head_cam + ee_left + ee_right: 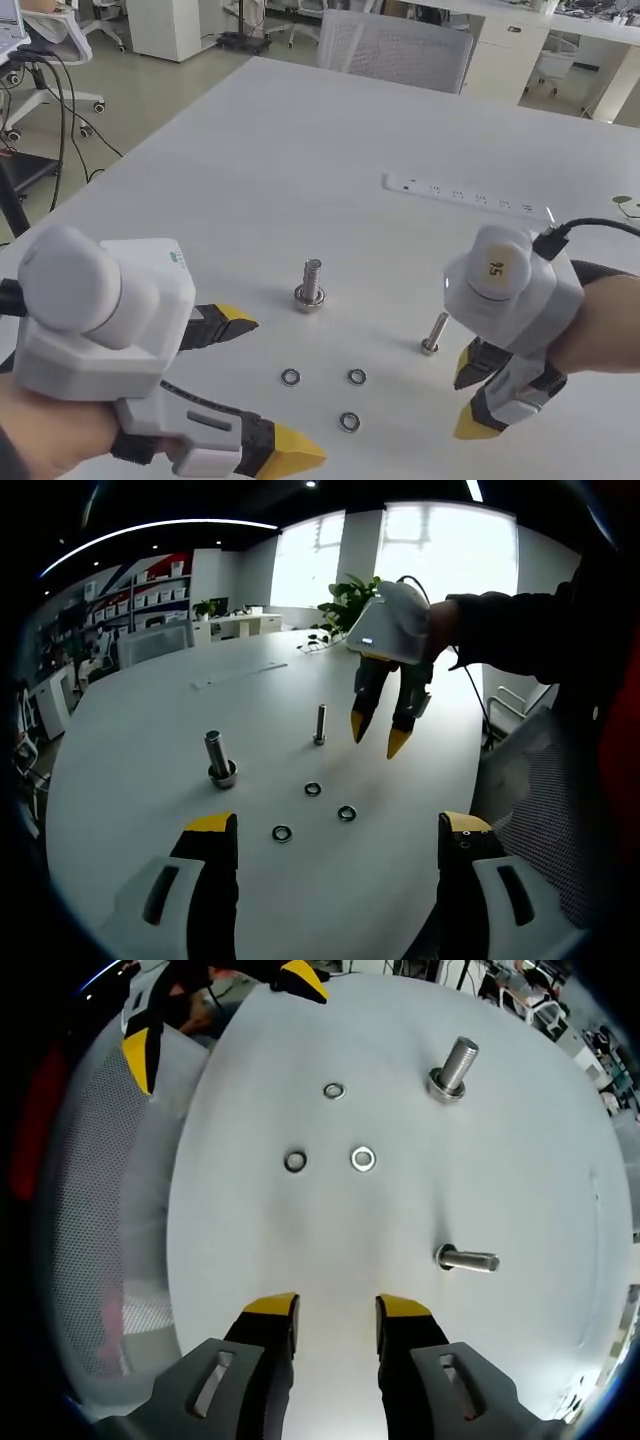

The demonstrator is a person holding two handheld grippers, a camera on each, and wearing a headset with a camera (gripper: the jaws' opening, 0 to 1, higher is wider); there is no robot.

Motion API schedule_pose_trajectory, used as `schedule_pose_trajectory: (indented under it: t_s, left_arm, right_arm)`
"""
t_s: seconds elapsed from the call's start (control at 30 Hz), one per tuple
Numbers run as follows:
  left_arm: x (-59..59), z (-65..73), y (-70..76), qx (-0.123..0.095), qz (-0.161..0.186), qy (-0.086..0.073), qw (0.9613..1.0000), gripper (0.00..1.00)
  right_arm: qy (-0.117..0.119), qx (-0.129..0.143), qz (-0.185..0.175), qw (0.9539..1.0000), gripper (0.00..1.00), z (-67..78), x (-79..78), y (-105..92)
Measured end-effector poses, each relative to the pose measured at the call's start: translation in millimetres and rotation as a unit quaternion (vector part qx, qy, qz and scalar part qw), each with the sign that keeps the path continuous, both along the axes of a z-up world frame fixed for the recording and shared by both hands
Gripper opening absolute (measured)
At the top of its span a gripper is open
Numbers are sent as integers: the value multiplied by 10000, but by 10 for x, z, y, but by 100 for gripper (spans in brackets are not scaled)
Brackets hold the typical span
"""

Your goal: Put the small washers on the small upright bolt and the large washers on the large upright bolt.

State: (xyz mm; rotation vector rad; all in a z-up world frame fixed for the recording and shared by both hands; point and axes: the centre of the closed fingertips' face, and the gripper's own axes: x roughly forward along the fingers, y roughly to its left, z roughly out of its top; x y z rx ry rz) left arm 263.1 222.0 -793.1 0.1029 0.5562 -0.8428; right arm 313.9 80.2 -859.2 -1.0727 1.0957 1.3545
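We have open table (300,180) between left gripper (285,388) and right gripper (468,405), save three washers (357,376); large bolt (311,285) stands beyond, small bolt (434,334) beside the right.

Shiny metal washers (290,377) and bolts (311,283); smooth matt table (300,150).

White table (300,160), grey mesh chair (395,50), bright windows (440,550)

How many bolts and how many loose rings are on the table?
Bolts: 2 (large bolt, small bolt)
Loose washers: 3
Total: 5
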Motion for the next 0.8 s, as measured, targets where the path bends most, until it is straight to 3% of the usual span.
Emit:
schedule_pose_trajectory:
  t_s: [0.8]
  left_arm:
    - [-7, 11, 8, -39, 10, -44, 10000, 82]
  right_arm:
    - [-183, 188, 521, 9983, 31, 107, 5, 684]
